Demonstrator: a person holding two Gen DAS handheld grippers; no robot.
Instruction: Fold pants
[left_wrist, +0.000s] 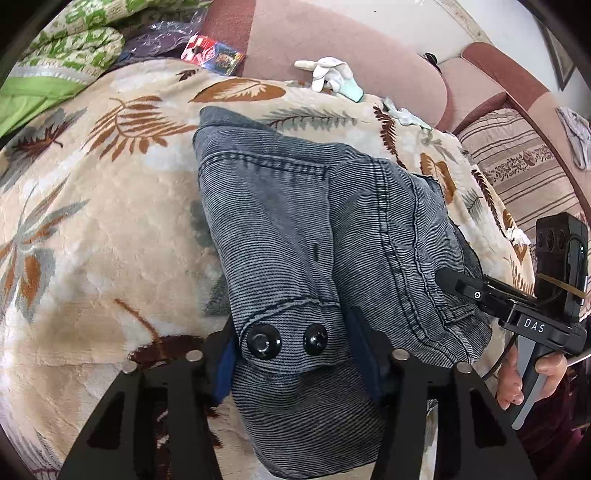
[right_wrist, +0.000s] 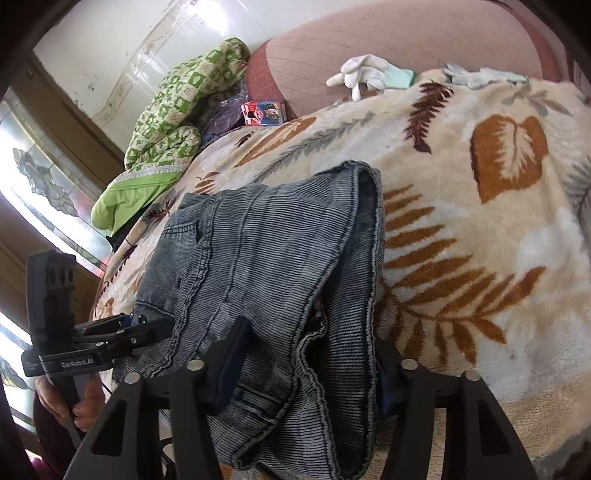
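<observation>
The folded grey-blue pants lie on a leaf-patterned blanket over the sofa. The left gripper pinches the buttoned waistband; the right gripper pinches the bunched denim edge. White gloves rest behind.

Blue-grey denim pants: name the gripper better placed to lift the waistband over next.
Left. The left gripper straddles the buttoned waistband of the blue-grey denim pants; the right gripper holds bunched fabric at the side.

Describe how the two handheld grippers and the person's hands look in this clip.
Both are matte black. The left gripper carries white "GenRobot.AI" lettering, the right gripper "DAS" and a small ring mark. Each has a boxy black camera block, grey trigger, thin black cable, silver pins and blue finger pads. The hands are bare.
</observation>
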